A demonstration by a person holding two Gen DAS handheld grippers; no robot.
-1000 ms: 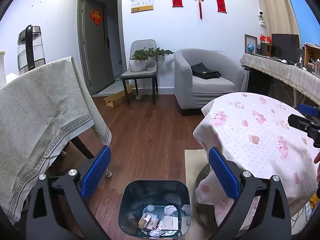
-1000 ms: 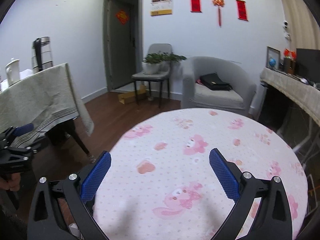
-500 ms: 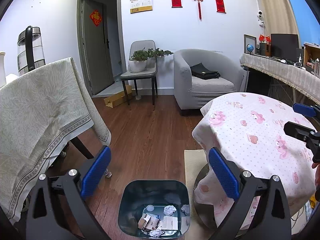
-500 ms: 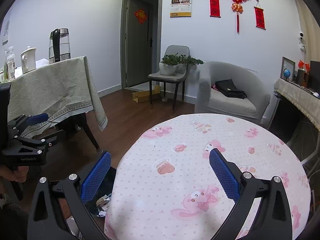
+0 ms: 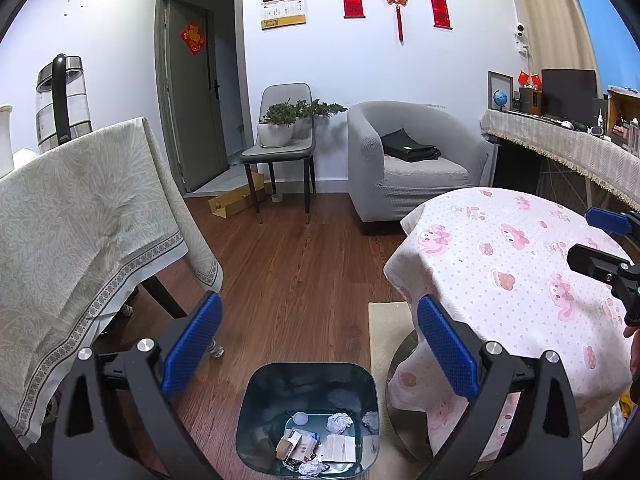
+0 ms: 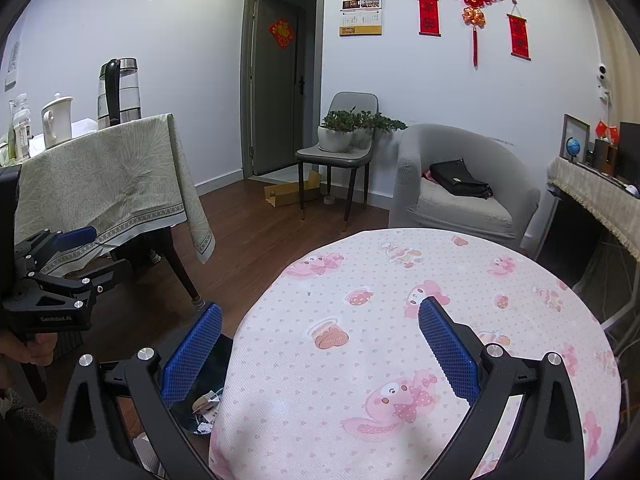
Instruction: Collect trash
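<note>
1. Blue-padded left gripper (image 5: 318,344) hung spread and empty above the bin (image 5: 308,416) at 6 o'clock, crumpled paper (image 5: 339,423) and cartons inside.
2. Right gripper (image 6: 320,344), equally wide, hovered over the pink tablecloth (image 6: 400,360), which showed no litter.
3. Beyond, at 11 o'clock, a cardboard box (image 5: 236,202) on the floor looked the likeliest next pickup; a level, wide-open approach would suit.
</note>
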